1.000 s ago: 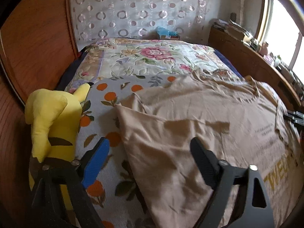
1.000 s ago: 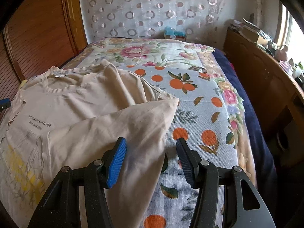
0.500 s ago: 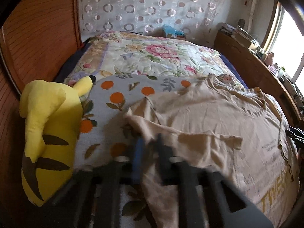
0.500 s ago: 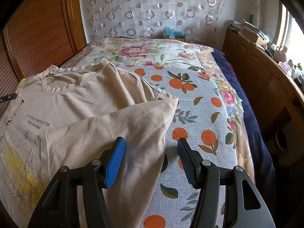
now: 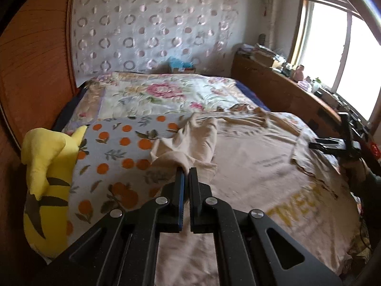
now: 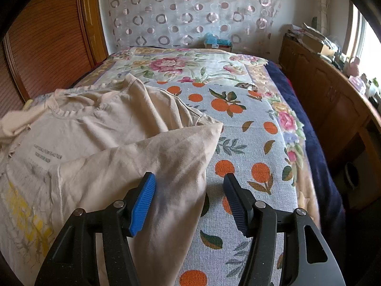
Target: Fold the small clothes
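Note:
A beige T-shirt (image 5: 250, 166) with yellow lettering lies spread on the bed. My left gripper (image 5: 187, 170) is shut on a bunched fold of its left side (image 5: 188, 140), which is lifted off the blanket. In the right wrist view that raised fold shows at the far left (image 6: 12, 124). My right gripper (image 6: 188, 178) stands open above the shirt's right side (image 6: 166, 157), which is folded over; the cloth lies under the blue left pad (image 6: 142, 202), not pinched. The right gripper (image 5: 333, 145) also shows at the right edge of the left wrist view.
A yellow plush toy (image 5: 45, 166) lies at the bed's left edge. The orange-print blanket (image 6: 250, 143) covers a floral quilt (image 6: 190, 64). A wooden cabinet (image 6: 333, 100) with clutter runs along the right; a wooden panel (image 5: 35, 59) stands on the left.
My left gripper has shut on the shirt's left edge, then risen and pulled the bunched cloth up and inward. The right gripper has stayed in place, open.

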The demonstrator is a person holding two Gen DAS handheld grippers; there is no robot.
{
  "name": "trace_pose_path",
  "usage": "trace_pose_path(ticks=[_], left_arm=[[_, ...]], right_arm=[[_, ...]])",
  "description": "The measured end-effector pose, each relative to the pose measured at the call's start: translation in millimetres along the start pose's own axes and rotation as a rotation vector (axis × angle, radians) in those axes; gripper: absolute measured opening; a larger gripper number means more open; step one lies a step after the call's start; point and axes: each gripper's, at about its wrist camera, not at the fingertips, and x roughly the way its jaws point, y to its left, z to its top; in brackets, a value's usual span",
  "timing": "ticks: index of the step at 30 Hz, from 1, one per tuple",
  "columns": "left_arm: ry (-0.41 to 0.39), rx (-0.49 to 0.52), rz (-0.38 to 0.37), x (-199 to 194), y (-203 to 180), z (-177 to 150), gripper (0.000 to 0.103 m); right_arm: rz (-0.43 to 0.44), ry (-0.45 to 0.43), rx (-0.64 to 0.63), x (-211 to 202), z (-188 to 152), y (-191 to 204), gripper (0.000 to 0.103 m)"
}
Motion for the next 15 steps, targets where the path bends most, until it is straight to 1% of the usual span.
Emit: trace_pose_path(ticks=[4, 5, 6, 7, 8, 9, 10, 11, 12, 15], left_arm=[[-0.016, 0.026, -0.003, -8, -11, -2, 0.004], [-0.02, 0.033, 0.0, -10, -13, -3, 0.004], [-0.025, 0.037, 0.001, -12, -15, -4, 0.004], [-0.031, 0.04, -0.001, -15, -16, -4, 0.004], [-0.036, 0.042, 0.0, -18, -18, -5, 0.004], [-0.044, 0.046, 0.002, -22, -20, -6, 0.004], [-0.055, 0.048, 0.005, -28, -21, -8, 0.004], [-0.068, 0.046, 0.004, -35, -24, -10, 0.004], [-0.079, 0.044, -0.002, -43, -24, -13, 0.004], [-0.104, 0.026, -0.003, -63, -23, -24, 0.004]], right_arm=[[0.04, -0.005, 0.031, 8, 11, -8, 0.061], [0.044, -0.002, 0.038, 13, 15, -9, 0.059], [0.047, 0.0, 0.041, 16, 18, -8, 0.05], [0.048, 0.005, 0.038, 18, 21, -7, 0.036], [0.049, 0.014, 0.03, 20, 24, -5, 0.025], [0.052, 0.017, 0.016, 20, 26, -1, 0.004], [0.065, -0.008, -0.002, 15, 27, 3, 0.004], [0.1, -0.062, -0.017, 2, 25, 9, 0.004], [0.125, -0.093, -0.026, -8, 24, 12, 0.004], [0.152, -0.168, -0.072, -45, 14, 23, 0.004]])
